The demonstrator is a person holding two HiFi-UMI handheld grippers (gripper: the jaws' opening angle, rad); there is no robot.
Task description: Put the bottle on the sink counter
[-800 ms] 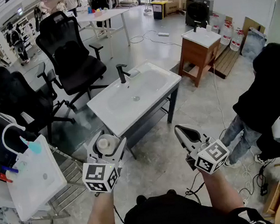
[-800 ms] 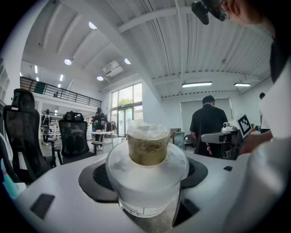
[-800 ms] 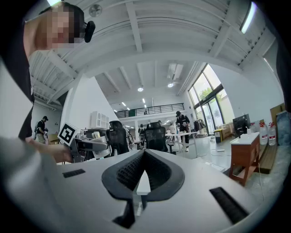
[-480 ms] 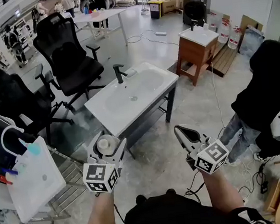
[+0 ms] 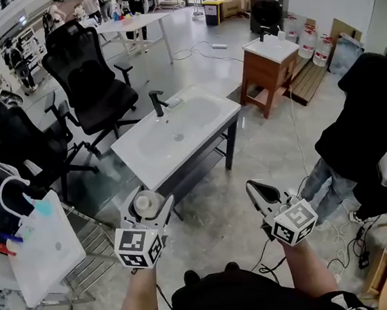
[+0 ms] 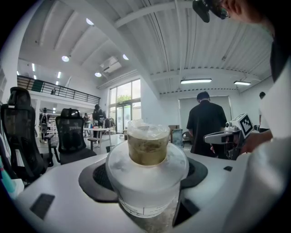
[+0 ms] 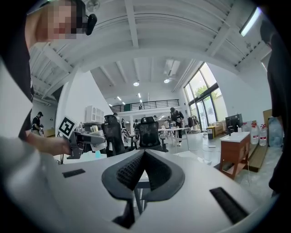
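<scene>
Since the earlier frame the sink table [image 5: 141,153] sits slightly further left in the head view. Well short of it, the left gripper [image 5: 147,198] clamps the bottle [image 5: 143,204]; the right gripper [image 5: 254,188] is closed, empty. Set down on the sloping basin [image 5: 181,135], the bottle could topple.

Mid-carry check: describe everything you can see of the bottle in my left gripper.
The round bottle of cloudy white plastic has a wide shoulder and a short clear neck, brownish-yellow inside; a label edge shows low on its body. It stands upright between the left gripper's dark pads, which clamp its sides. It hangs above the grey floor, short of the white sink counter, touching nothing else.
</scene>
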